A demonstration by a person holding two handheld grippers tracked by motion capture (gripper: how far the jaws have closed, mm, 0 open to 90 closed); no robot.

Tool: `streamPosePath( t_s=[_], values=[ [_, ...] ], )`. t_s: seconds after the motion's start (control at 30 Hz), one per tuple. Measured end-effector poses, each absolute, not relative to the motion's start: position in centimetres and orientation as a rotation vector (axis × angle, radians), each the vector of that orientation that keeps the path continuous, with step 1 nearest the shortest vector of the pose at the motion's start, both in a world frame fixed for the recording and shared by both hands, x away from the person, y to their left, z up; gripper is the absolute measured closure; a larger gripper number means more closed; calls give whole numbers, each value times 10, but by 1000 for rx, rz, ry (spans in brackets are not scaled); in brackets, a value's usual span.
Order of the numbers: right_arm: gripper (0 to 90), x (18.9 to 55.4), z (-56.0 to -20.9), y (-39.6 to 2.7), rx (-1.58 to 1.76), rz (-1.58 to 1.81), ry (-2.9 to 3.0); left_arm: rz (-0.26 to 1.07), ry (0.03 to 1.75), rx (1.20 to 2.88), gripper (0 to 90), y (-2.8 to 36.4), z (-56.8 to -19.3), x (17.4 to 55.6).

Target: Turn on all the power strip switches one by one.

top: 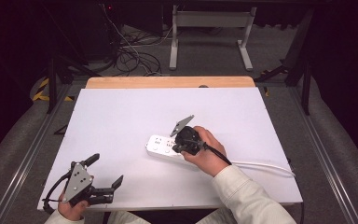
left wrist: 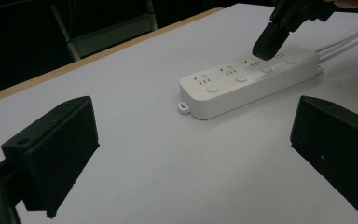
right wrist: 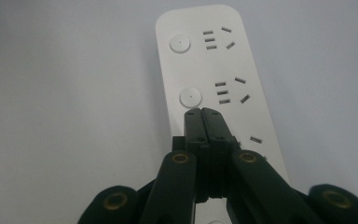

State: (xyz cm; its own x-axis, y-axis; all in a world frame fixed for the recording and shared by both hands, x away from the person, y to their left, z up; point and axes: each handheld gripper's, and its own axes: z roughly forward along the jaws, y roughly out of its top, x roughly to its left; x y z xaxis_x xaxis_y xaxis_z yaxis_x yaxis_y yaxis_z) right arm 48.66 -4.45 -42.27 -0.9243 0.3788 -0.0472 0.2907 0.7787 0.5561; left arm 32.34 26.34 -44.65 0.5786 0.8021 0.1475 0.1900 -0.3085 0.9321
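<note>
- Power strip (top: 164, 148) lies flat on the white table (top: 121, 121), right of centre, its white cable (top: 265, 166) trailing toward the right edge.
- Right gripper (top: 179, 144), jaws pressed together, tips down on the strip's top by a round button (right wrist: 190, 97).
- Left gripper (top: 106, 171), jaws spread wide and empty, hovers by the near-left edge, open tabletop between it and the strip.

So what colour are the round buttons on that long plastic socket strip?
White, like the strip's body; the round buttons show best in the right gripper view.
</note>
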Motion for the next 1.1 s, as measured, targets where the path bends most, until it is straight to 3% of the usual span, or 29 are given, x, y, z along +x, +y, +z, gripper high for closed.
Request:
streamPosePath(
  t_s=[1.1],
  values=[
    [900,501,-439,-15,537,870,2841,763,811,1814,13,264,-447,324]
  ],
)
